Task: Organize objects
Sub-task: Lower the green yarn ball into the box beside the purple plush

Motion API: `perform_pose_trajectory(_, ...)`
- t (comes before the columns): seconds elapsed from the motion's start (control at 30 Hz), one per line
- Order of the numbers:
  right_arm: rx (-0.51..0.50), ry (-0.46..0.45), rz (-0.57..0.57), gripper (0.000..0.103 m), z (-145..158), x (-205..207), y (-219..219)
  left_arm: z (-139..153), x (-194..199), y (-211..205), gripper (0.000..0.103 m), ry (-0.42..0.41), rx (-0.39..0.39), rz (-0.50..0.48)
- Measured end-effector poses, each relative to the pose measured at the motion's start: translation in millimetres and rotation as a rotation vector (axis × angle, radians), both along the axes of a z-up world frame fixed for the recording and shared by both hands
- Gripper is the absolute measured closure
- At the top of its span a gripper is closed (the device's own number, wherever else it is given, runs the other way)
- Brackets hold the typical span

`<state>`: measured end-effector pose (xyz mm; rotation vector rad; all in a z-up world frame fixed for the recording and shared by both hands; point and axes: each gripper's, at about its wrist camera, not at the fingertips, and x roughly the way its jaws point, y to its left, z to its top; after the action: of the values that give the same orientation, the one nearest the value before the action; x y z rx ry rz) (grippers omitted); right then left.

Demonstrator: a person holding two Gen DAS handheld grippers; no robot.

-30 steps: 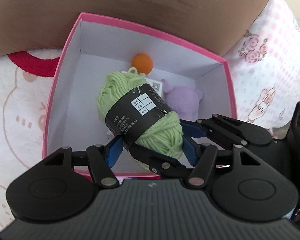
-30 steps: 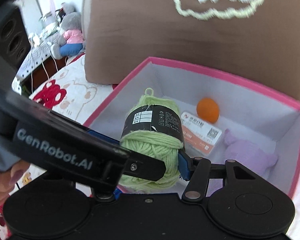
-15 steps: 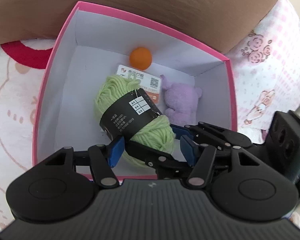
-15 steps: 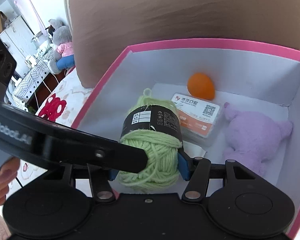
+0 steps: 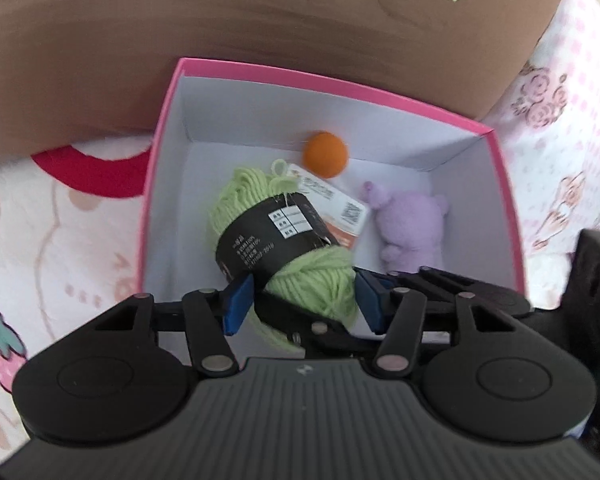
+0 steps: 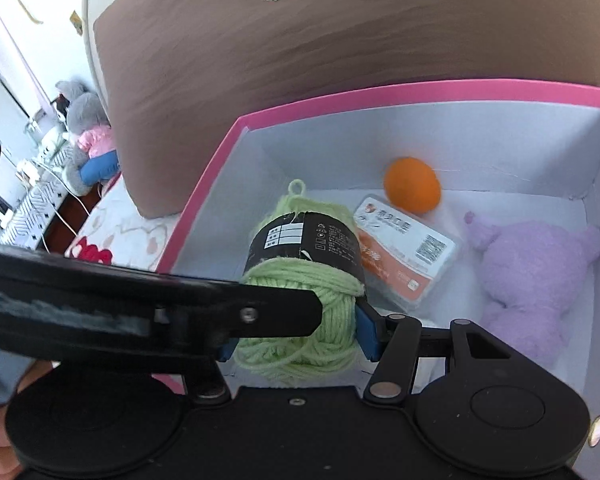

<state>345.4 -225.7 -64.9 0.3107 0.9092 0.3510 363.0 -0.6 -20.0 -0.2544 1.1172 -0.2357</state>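
A green yarn skein [image 5: 312, 284] with a black paper band hangs just inside an open pink box [image 5: 152, 184]. Both grippers grip its near end. My left gripper [image 5: 303, 306] has a blue pad on each side of the skein, and its jaws are closing on it. My right gripper [image 6: 296, 342] is shut on the same skein [image 6: 332, 280]; its left pad is half hidden behind the left gripper's black finger [image 6: 260, 312]. On the box floor lie an orange ball [image 5: 326, 154], an orange-and-white card pack [image 5: 332, 200] and a purple plush toy [image 5: 412, 232].
A large brown cushion [image 5: 260, 40] stands right behind the pink box [image 6: 204, 196]. The box rests on pink-and-white patterned bedding [image 5: 60, 220]. Far left in the right wrist view sit a grey plush toy [image 6: 84, 120] and some cables. A hand shows at the bottom left.
The left gripper's pads have drawn closer together on the skein. The right gripper rolled and moved a little further over the box with the skein, so more of the purple plush shows.
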Motion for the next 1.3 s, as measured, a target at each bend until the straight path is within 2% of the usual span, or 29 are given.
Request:
perform_pose_trajectory(0.13,0.047,0.022,0.016,0.034,-2,2,-4,-4,0,7,0.053,0.003,0.013,-0.018)
perform_pose_trajectory(0.2,0.084,0.041,0.024,0.033,-4,0,-9,-6,0,10,0.054,0.006,0.017,-0.014)
perform_pose_trajectory(0.27,0.080,0.044,0.041,0.034,-4,-3,-9,-8,1,10,0.055,0.009,0.027,-0.014)
perform_pose_trajectory(0.3,0.067,0.036,0.049,0.035,-4,-6,-8,-9,1,10,0.055,0.010,0.032,-0.016)
perform_pose_trajectory(0.33,0.049,0.024,0.057,0.042,-3,-8,-6,-10,0,11,0.055,0.012,0.038,-0.018)
perform_pose_trajectory(0.47,-0.022,-0.029,0.073,0.051,0,-13,6,-8,-1,7,0.055,0.004,0.071,-0.022)
perform_pose_trajectory(0.73,-0.077,-0.027,0.056,0.052,-2,2,28,-10,3,5,0.055,-0.050,0.162,-0.023)
perform_pose_trajectory(0.9,-0.017,-0.001,0.058,0.050,-2,3,25,-8,5,9,0.055,-0.107,0.181,-0.017)
perform_pose_trajectory(1.0,-0.054,-0.042,0.065,0.049,9,-10,23,-3,1,15,0.055,-0.109,0.151,-0.012)
perform_pose_trajectory(1.07,-0.050,-0.057,0.086,0.048,17,-21,17,2,-6,14,0.055,-0.150,0.188,-0.007)
perform_pose_trajectory(1.13,-0.087,-0.069,0.101,0.048,24,-28,15,5,-9,9,0.055,-0.160,0.233,-0.008)
perform_pose_trajectory(1.2,-0.116,-0.082,0.103,0.048,33,-35,14,10,-15,8,0.055,-0.169,0.230,-0.003)
perform_pose_trajectory(1.3,-0.100,-0.097,0.100,0.047,50,-46,10,18,-24,8,0.053,-0.177,0.211,0.004)
